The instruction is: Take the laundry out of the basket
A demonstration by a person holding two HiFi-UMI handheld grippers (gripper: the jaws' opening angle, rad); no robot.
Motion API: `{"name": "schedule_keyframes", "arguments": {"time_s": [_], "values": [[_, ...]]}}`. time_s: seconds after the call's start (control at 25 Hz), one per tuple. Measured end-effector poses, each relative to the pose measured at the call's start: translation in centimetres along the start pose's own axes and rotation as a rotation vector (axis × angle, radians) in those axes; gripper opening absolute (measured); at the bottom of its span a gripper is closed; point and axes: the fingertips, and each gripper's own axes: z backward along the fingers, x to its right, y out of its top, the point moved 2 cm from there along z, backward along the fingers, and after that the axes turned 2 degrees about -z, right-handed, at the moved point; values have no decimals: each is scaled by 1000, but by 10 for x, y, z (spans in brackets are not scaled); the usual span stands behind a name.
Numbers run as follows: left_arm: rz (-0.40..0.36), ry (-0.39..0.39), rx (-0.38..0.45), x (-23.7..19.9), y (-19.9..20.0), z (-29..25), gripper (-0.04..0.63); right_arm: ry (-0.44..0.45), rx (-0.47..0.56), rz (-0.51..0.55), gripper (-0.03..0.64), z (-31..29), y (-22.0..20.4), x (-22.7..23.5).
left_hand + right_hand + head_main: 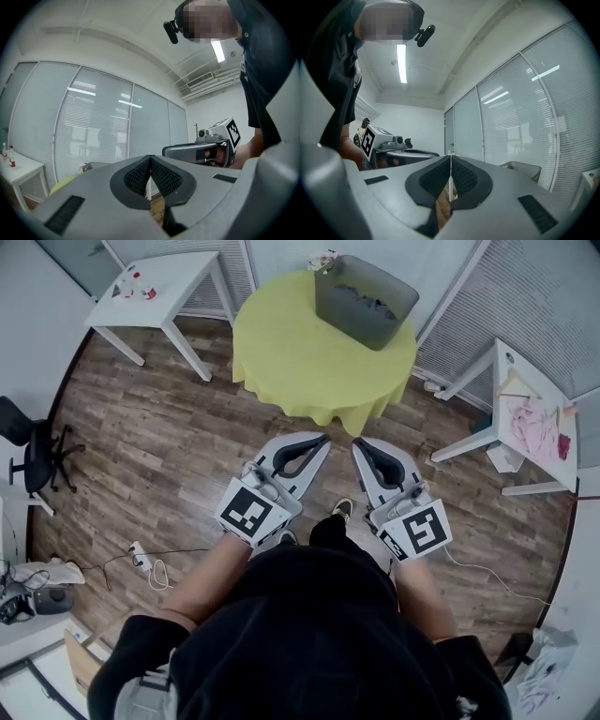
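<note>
Floor (pixel 169 427): brown wood planks, visible grain, low sheen.
Tablecloth (pixel 300 362): yellow-green cloth, matt and smooth, with soft folds at the hem.
Basket (pixel 352 310): grey plastic, matt, smooth walls.
Laundry (pixel 367 298): dark cloth, crumpled.
Left gripper (pixel 321 439) and right gripper (pixel 358 443): grey plastic shells, matt and smooth.
Pads (pixel 136 178): black, finely ribbed, rubber-like.
Cubes (pixel 251 512): white, matt, with black print.
Left table (pixel 178 287) and right table (pixel 525 390): white, smooth tops.
Top (pixel 309 634): black cloth, matt.
</note>
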Motion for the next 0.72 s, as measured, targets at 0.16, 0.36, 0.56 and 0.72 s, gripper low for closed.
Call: {"name": "schedule_keyframes", "arguments": {"time_s": [0.16,0.36,0.56,0.72], "values": [[5,12,-8,-10,1,-41,9,22,1,1,23,-4,4,39],[-3,22,-16,-17,5,-91,9,42,2,5,23,-4,8,88],[8,60,-2,-20,9,-129,9,59,2,-4,23,0,6,127],[-3,70,-27,-21,5,-150,9,73,2,-9,23,2,5,150]]}}
